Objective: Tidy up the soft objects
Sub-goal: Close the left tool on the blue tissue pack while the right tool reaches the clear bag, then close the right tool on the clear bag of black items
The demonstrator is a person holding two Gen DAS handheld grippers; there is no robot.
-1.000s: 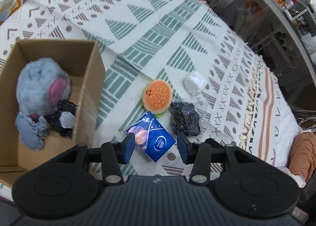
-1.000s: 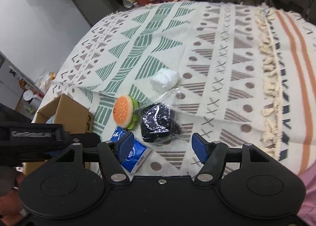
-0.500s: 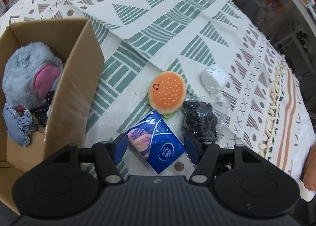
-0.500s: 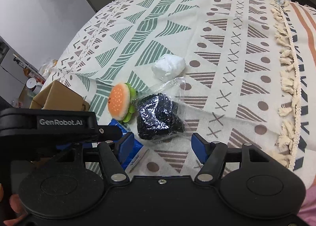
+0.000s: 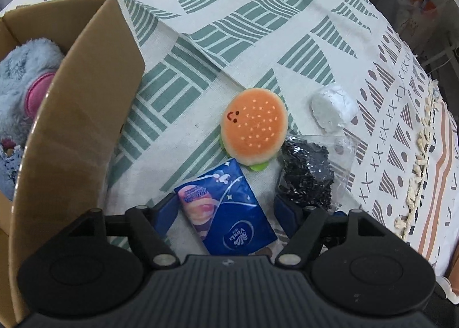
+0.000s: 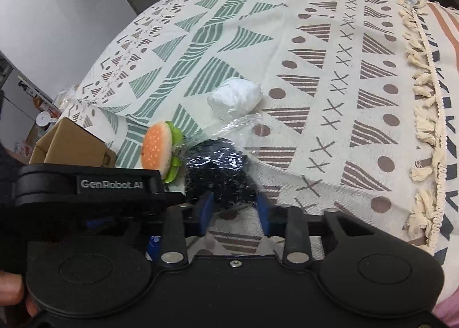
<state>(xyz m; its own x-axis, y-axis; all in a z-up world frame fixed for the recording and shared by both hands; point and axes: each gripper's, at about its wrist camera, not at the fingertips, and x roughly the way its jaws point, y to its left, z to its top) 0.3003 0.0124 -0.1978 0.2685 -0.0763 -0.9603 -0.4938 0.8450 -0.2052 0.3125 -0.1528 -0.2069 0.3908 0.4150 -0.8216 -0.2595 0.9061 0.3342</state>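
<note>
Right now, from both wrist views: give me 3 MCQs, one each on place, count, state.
1. The blue tissue pack lies:
A. between the left gripper's fingers
B. inside the cardboard box
C. on the white bundle

2. Soft items on the cloth outside the box:
A. two
B. four
C. six

3. The right gripper is:
A. shut flat
B. open around the near edge of the black bagged item
C. holding the burger plush

Key: A, pack sits between open fingers; B, pack, burger, black bag, white bundle; B, fingers flank it.
</note>
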